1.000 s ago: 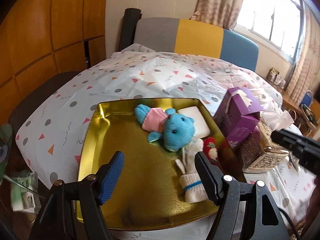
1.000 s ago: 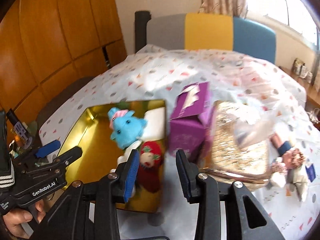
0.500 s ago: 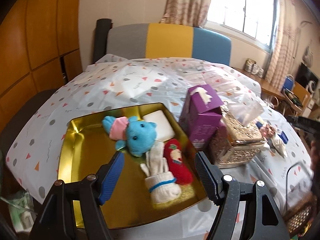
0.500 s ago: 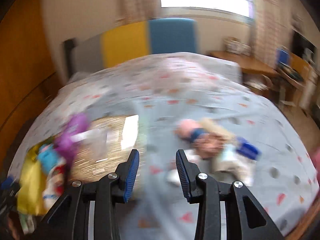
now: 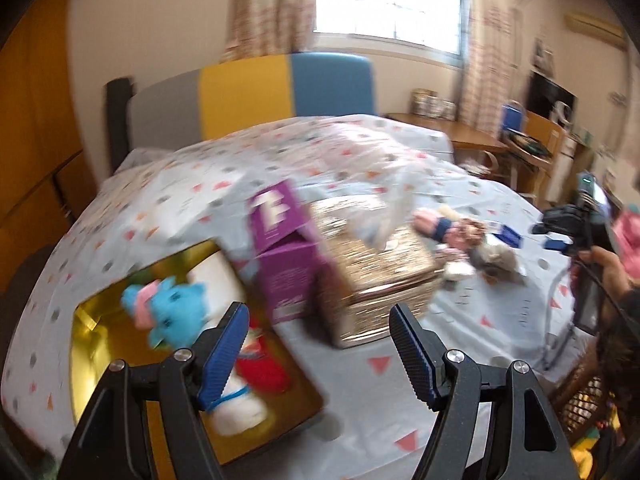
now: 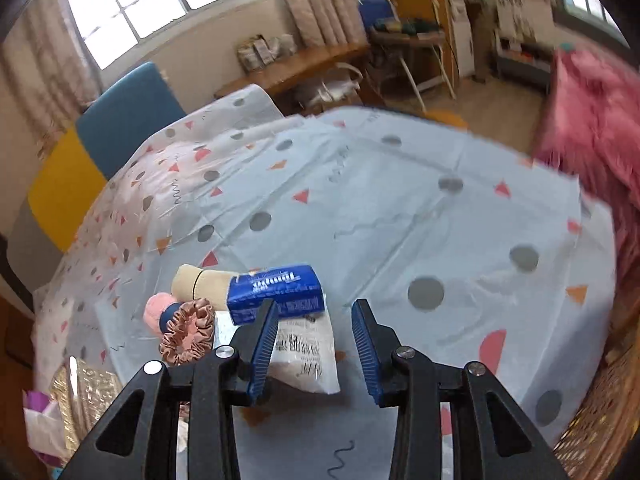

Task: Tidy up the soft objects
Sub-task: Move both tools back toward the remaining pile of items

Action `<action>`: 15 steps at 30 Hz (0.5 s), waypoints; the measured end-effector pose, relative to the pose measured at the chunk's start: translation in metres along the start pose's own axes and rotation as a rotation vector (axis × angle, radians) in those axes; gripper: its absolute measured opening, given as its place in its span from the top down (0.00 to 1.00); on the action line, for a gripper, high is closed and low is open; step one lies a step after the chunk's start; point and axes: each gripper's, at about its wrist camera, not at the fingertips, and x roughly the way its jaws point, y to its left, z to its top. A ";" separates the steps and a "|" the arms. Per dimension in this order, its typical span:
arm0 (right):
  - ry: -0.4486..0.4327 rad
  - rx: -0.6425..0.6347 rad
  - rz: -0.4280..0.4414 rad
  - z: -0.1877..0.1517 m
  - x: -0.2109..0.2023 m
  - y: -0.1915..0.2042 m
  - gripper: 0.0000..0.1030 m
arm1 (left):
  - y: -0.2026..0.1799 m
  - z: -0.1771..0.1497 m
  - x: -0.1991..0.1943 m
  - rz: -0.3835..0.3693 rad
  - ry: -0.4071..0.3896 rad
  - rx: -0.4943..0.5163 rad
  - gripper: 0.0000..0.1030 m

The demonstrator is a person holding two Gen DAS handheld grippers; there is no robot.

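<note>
The gold tray [image 5: 90, 344] at the lower left of the left wrist view holds a blue plush toy [image 5: 172, 312], a white sock [image 5: 236, 404] and a red sock [image 5: 264, 368]. My left gripper [image 5: 316, 348] hangs open above the tray's right edge, holding nothing. In the right wrist view my right gripper [image 6: 314, 346] is open and empty just above a small pile: a blue tissue pack [image 6: 276, 292], a brown scrunchie [image 6: 188, 330], a pink roll [image 6: 158, 312], a beige roll [image 6: 200, 284] and a white plastic packet [image 6: 304, 352].
A purple box [image 5: 280, 252] and a gold tissue box [image 5: 376, 264] stand right of the tray. A polka-dot cloth [image 6: 400, 208] covers the table. A hand [image 5: 604, 268] holds the other gripper at the right edge. A pink blanket [image 6: 592, 132] lies beyond the table.
Both views have swung right. The left one now takes in the boxes and the pile. The right gripper has left the tray and boxes and now hangs over the pile of small items.
</note>
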 end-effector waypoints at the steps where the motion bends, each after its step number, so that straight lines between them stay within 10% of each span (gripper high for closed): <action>1: 0.007 0.010 -0.003 -0.001 0.000 -0.002 0.63 | -0.010 0.005 0.002 -0.017 -0.003 0.024 0.29; 15: 0.053 0.152 0.055 0.002 0.008 -0.026 0.62 | -0.114 0.050 0.045 -0.251 0.072 0.176 0.31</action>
